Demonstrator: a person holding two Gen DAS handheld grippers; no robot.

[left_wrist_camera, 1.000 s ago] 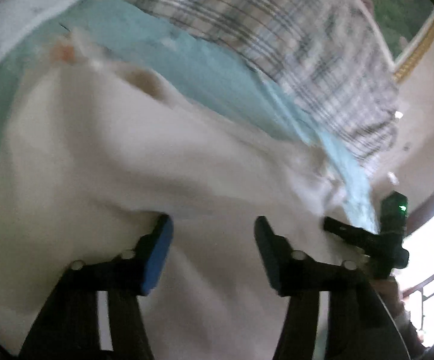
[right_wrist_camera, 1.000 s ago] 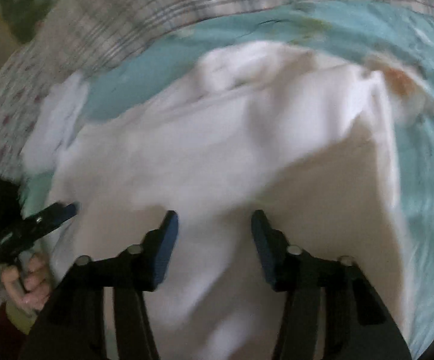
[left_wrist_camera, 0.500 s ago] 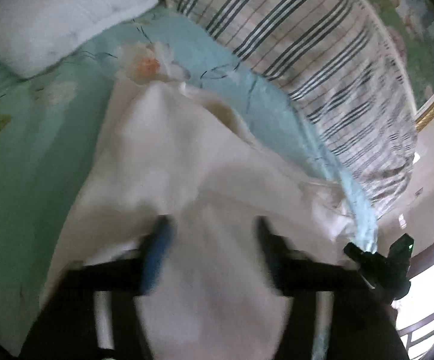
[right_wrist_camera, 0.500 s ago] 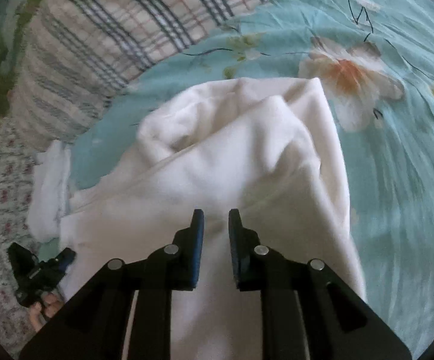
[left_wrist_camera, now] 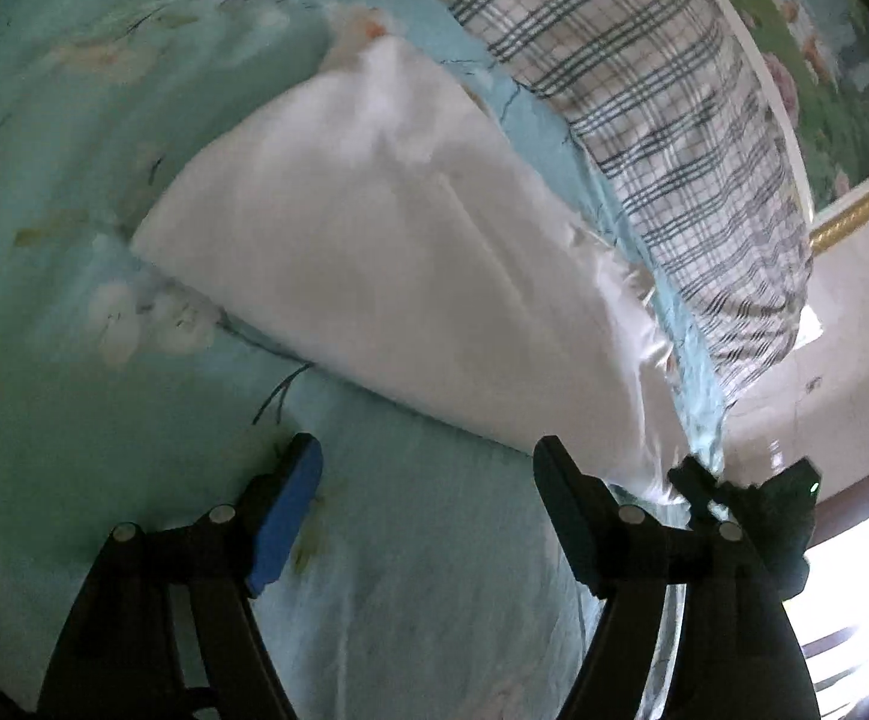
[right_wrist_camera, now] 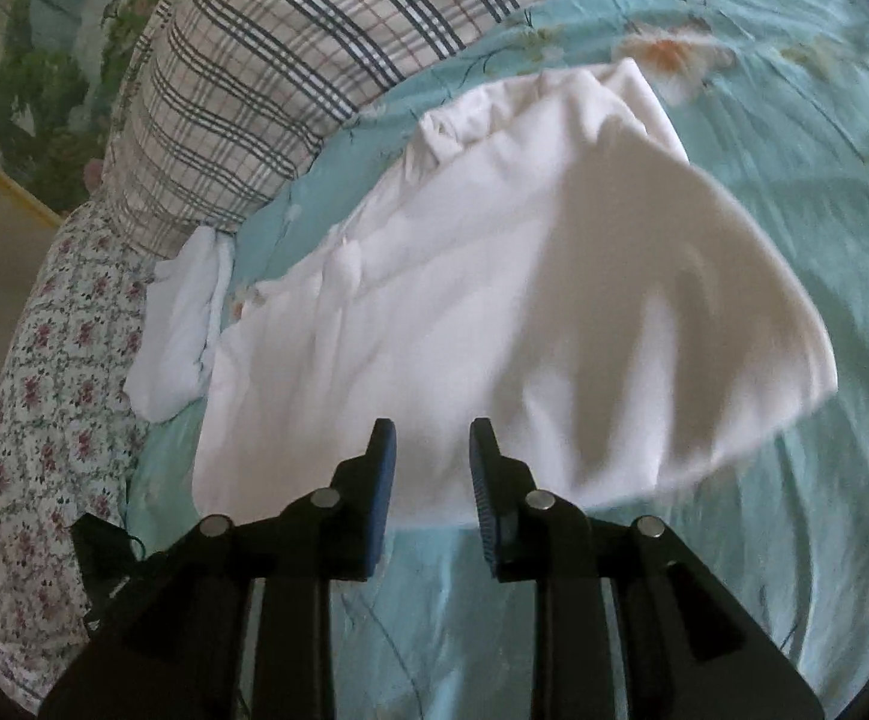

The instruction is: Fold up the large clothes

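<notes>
Now the white soft-fabric garment (right_wrist_camera: 494, 312) lies folded on the teal floral bed sheet (right_wrist_camera: 794, 540) — left gripper (left_wrist_camera: 428, 516) opening, right gripper (right_wrist_camera: 432, 480) opening, both empty. Risk: loose near edge could flop open if a finger snags it.

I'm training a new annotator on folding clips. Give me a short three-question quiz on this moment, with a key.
1. True or false: the left gripper has the white garment clamped between its pads.
2. What lies beside the white garment, toward the plaid pillow? A) a smaller white cloth B) a red towel C) a book
3. Fill in: the garment rests on a teal ___ bedsheet.

Key: 1 false, its jaws are opening over bare sheet with nothing between them. 2 A, the smaller white cloth. 3 floral.
</notes>
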